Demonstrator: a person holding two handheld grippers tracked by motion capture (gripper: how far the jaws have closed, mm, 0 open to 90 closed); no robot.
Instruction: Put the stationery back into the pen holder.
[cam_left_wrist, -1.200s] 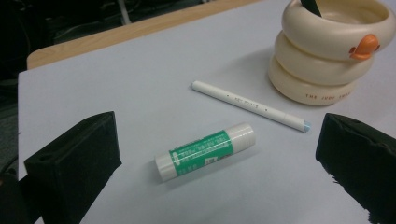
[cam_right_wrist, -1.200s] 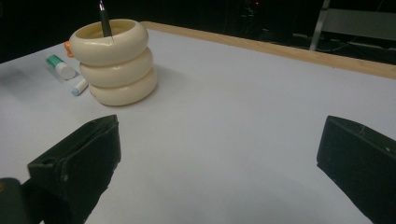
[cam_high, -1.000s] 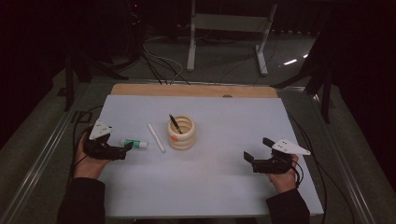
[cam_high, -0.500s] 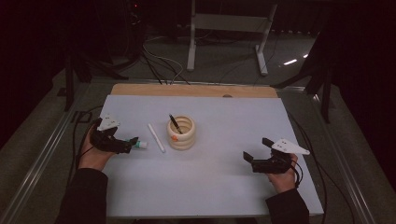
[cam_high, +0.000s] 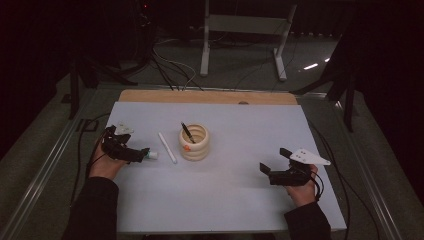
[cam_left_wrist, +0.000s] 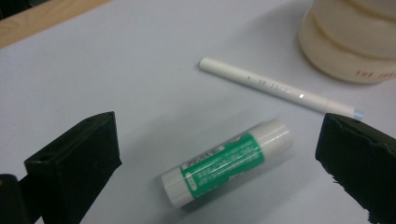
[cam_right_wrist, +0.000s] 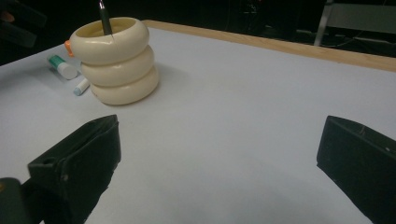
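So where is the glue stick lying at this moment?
In the left gripper view the glue stick lies flat on the table between the open left tongs, just short of the white pen.

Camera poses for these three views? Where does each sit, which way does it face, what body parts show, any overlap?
High view: above the person's side, looking forward and down on the table; both forearms, left gripper, right gripper.
Left gripper view: rides the left gripper, looks down between open jaws at the glue stick and white pen.
Right gripper view: low, across the table to the ringed holder.
Shared: holder, glue stick, pen.
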